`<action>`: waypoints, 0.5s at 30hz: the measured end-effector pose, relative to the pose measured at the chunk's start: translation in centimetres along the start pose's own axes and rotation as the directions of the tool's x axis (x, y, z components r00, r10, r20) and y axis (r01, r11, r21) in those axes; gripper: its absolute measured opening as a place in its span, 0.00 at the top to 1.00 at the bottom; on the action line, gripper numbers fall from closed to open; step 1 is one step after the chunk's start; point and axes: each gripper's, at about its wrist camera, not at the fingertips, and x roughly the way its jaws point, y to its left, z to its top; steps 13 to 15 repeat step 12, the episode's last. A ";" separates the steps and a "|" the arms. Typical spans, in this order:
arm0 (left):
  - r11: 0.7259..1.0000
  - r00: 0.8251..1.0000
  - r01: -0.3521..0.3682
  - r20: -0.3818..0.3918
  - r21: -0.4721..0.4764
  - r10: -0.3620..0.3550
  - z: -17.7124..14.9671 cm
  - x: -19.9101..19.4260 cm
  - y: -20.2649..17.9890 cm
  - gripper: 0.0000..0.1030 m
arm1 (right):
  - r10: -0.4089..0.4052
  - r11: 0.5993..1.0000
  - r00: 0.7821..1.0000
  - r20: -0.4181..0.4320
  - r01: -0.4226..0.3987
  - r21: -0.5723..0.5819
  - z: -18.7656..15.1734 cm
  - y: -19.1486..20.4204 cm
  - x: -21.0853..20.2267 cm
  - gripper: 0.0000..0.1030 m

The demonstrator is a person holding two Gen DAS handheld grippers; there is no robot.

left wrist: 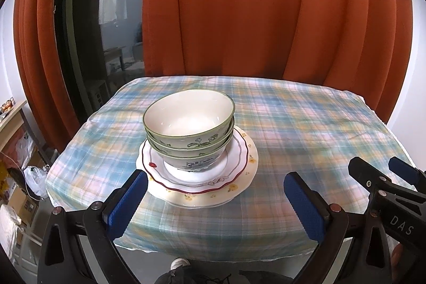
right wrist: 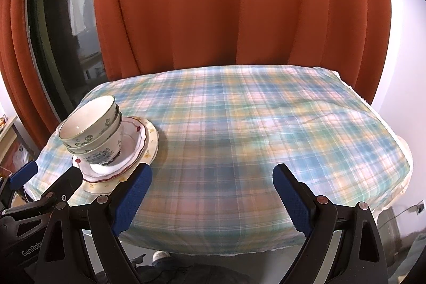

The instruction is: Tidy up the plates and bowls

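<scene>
2 grippers, left [left wrist: 215, 197] and right [right wrist: 211, 190], jaws spread wide (both empty).

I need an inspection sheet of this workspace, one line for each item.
Surface: table under a plaid tablecloth.
Job's things: three nested bowls stand on two stacked plates.
Clutter: nothing seen on the cloth.
Grippers: left gripper open, empty, before the stack; right gripper open, empty, over bare cloth.
Cables: a cable near a wall socket.
Surroundings: orange curtains, dark window, bags and boxes on the floor.
</scene>
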 end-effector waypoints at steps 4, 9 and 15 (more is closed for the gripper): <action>1.000 1.000 0.002 -0.002 0.005 -0.002 0.0 0.1 -0.2 0.00 | -0.002 1.000 1.000 0.000 0.002 0.005 0.0 -0.2 0.0 0.09; 1.000 1.000 0.007 -0.004 0.010 -0.007 0.0 0.2 -0.4 0.00 | -0.002 1.000 1.000 0.000 0.002 0.007 0.1 -0.3 0.0 0.09; 1.000 1.000 0.016 -0.006 0.025 -0.016 0.0 0.2 -0.9 0.00 | -0.010 1.000 1.000 0.003 0.010 0.014 0.1 -0.5 0.1 0.09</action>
